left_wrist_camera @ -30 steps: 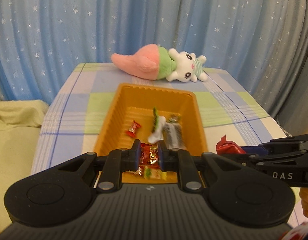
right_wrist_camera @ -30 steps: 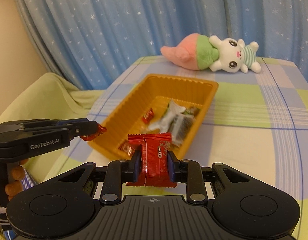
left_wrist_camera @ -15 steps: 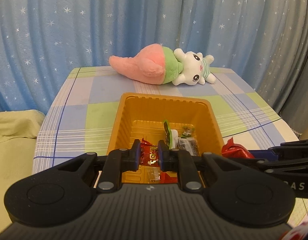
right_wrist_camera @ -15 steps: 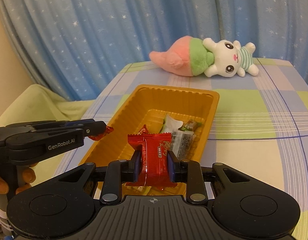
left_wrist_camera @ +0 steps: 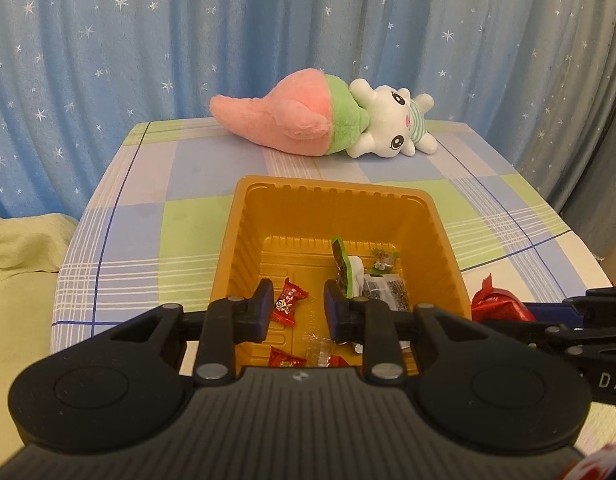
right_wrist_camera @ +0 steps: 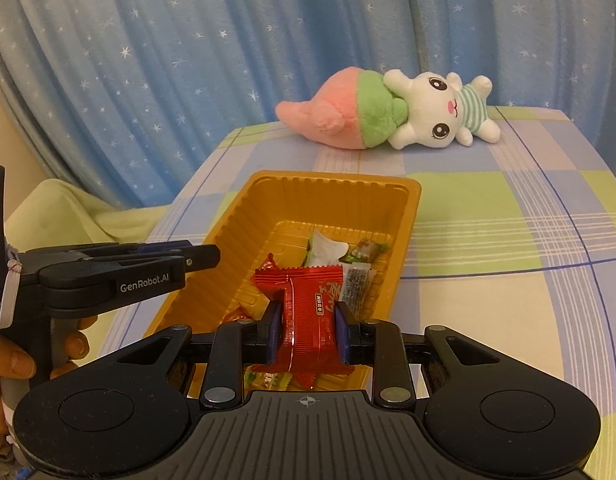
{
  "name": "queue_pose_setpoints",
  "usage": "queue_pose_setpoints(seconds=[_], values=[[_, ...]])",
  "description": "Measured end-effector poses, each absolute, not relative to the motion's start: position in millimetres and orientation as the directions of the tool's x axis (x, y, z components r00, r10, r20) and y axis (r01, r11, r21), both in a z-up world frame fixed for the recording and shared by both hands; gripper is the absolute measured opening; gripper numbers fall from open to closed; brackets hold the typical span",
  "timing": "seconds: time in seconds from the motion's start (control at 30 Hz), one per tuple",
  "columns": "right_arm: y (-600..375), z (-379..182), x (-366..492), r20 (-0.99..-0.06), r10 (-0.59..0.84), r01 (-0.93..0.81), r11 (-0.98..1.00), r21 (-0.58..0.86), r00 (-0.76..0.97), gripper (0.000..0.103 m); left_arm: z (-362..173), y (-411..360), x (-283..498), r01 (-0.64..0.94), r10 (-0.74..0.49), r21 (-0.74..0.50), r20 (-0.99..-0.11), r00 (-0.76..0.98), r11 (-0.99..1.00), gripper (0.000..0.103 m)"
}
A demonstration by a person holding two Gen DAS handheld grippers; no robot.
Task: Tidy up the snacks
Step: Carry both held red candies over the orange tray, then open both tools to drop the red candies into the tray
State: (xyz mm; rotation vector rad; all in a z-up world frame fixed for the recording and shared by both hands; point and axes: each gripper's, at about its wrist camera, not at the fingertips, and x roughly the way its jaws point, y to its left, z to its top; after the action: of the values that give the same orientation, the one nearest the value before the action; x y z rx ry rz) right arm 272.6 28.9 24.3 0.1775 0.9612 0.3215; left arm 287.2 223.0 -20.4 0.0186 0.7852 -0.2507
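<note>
- Your left tongs (left_wrist_camera: 295, 308) have just been opening over the orange tray (left_wrist_camera: 440, 232) — the pads stand apart now, and nothing is clamped between them.
- The small red candy (left_wrist_camera: 288, 306) they carried half a second ago shows in the gap between the pads; I judge it released, though I cannot tell whether it has landed on the tray floor yet.
- That means one more snack is as good as delivered; your left side looks done with this drop.
- Your right tongs (right_wrist_camera: 308, 330) have not changed: still clamped on the big red wrapper (right_wrist_camera: 308, 312), held over the tray's near end.
- In the right view, the left tool's tips (right_wrist_camera: 199, 258) hang over the tray's rim at nine o'clock from that wrapper, near it but apart.
- Already lying in the tray: a green-and-white packet (left_wrist_camera: 346, 266), a dark seed bar (left_wrist_camera: 384, 290) and a small green sweet (left_wrist_camera: 382, 260), all toward the tray's three o'clock side.
- More red wrappers lie at the tray's six o'clock edge, partly hidden by your tool.
- The plush toy (left_wrist_camera: 332, 124) lies at twelve o'clock on the table (left_wrist_camera: 187, 216), well clear.
- Next up, I reckon, is your right-hand release.
</note>
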Motion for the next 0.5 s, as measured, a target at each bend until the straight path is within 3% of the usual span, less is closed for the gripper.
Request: queue_pose_setpoints(seconds=[0.23,0.33,0.5], values=[[34,21,276,-0.779,0.345,-0.183,0.939,0.292,0.523,0.028,-18,233,274,0.229,-0.237,-0.11,-0.716,0.657,0.967,0.038],[39,18,278,-0.783,0.348,-0.182,0.937,0.297,0.515,0.028,-18,239,264,0.224,-0.234,-0.113,-0.731,0.641,0.968,0.05],[52,10,281,-0.791,0.357,-0.185,0.934,0.305,0.498,0.028,-19,256,254,0.195,-0.224,-0.129,-0.754,0.617,0.972,0.051]])
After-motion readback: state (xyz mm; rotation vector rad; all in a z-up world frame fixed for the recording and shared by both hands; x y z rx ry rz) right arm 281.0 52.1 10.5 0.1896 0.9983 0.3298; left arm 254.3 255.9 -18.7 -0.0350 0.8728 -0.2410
